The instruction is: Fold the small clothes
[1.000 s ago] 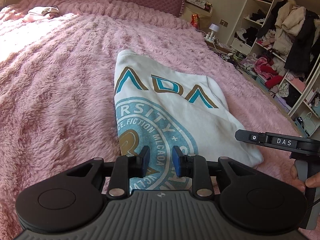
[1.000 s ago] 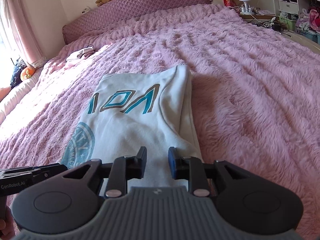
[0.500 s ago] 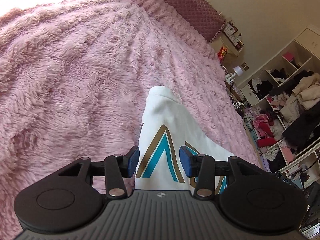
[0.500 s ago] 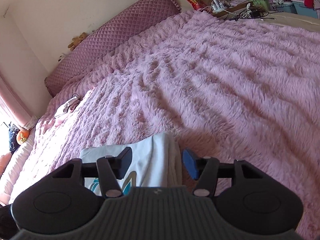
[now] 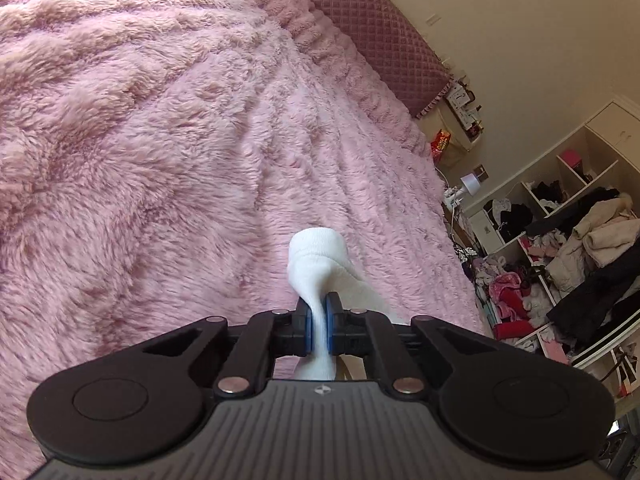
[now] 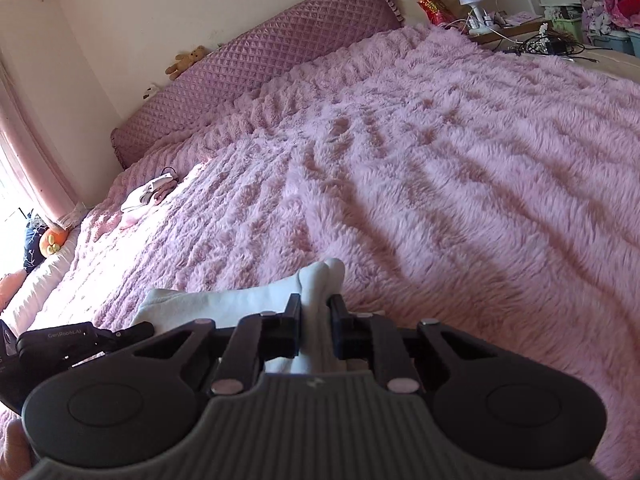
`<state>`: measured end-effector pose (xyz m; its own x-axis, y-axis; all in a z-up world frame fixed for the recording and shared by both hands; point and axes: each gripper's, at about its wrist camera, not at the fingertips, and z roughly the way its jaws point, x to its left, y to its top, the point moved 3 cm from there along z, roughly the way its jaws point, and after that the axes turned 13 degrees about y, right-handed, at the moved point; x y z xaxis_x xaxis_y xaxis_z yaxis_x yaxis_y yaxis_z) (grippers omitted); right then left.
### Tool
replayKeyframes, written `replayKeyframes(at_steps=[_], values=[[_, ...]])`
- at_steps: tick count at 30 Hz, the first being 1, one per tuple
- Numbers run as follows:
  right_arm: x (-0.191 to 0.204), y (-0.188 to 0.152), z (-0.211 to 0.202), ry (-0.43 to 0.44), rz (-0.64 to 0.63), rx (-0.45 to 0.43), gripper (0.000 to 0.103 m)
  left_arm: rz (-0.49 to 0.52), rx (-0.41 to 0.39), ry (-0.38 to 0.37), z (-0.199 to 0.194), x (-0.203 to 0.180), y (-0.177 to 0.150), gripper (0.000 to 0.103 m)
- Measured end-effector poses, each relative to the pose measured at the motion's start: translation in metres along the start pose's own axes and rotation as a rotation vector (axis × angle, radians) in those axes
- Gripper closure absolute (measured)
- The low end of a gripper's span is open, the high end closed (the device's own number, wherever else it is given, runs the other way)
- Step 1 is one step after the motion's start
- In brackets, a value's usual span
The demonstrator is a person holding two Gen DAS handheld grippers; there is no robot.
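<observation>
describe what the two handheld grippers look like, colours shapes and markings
Both look alike. The left gripper has a grey ribbed body with a small round logo, two black rounded side lobes with circular discs, black linkage arms with silver pins, and blue pads on its fingers. The right gripper shares that build. In the right wrist view, the left unit's black side carries small pale lettering, too blurred to read reliably. No cables show.

The white garment (image 5: 320,264) is of thick, soft cloth, and only bunched folds of it show. In the left wrist view a rounded fold of it stands up over the fluffy pink bed cover (image 5: 160,160), narrowing to a pinched strip where it is clamped. In the right wrist view the garment (image 6: 320,280) shows two rounded folds side by side, also pinched, and a flat stretch of the same cloth runs off to the left, lying on the cover.
</observation>
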<state>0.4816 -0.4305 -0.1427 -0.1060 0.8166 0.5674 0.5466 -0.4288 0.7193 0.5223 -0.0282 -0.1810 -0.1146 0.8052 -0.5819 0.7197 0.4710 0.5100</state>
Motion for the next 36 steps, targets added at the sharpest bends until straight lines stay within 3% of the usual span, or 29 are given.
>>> replayKeyframes(at_steps=[2,4,7,11,16,19,23,25,29,31,32,36], values=[[-0.006,-0.007,0.013,-0.052,0.004,0.048,0.093,-0.012,0.028,0.048,0.010,0.006,-0.002,0.096],[-0.016,-0.011,0.020,-0.076,0.027,0.060,0.081,-0.019,0.025,0.056,0.011,0.008,-0.004,0.094],[-0.023,-0.007,0.009,-0.061,0.077,0.047,0.067,-0.106,0.035,-0.013,-0.001,0.018,0.001,0.089],[-0.011,-0.011,-0.045,0.028,0.025,0.057,0.066,-0.092,0.062,-0.111,-0.056,0.039,0.001,0.088],[0.002,-0.055,-0.131,0.088,0.015,0.112,0.060,-0.019,0.123,-0.130,-0.136,0.057,-0.053,0.082],[0.009,-0.088,-0.165,0.091,0.039,0.143,0.058,-0.041,0.183,-0.130,-0.165,0.070,-0.093,0.079],[0.019,-0.121,-0.183,0.072,0.062,0.154,0.055,-0.108,0.286,-0.160,-0.163,0.078,-0.130,0.079],[0.022,-0.130,-0.185,0.071,0.089,0.146,0.054,-0.132,0.293,-0.164,-0.157,0.077,-0.136,0.079],[0.028,-0.137,-0.184,0.044,0.099,0.129,0.052,-0.242,0.311,-0.199,-0.143,0.084,-0.138,0.066],[0.029,-0.136,-0.184,0.042,0.109,0.128,0.060,-0.306,0.349,-0.238,-0.135,0.090,-0.140,0.058],[0.029,-0.135,-0.184,0.034,0.111,0.131,0.062,-0.340,0.370,-0.237,-0.128,0.094,-0.139,0.053],[0.027,-0.134,-0.190,0.031,0.143,0.113,0.064,-0.342,0.371,-0.186,-0.121,0.103,-0.133,0.057]])
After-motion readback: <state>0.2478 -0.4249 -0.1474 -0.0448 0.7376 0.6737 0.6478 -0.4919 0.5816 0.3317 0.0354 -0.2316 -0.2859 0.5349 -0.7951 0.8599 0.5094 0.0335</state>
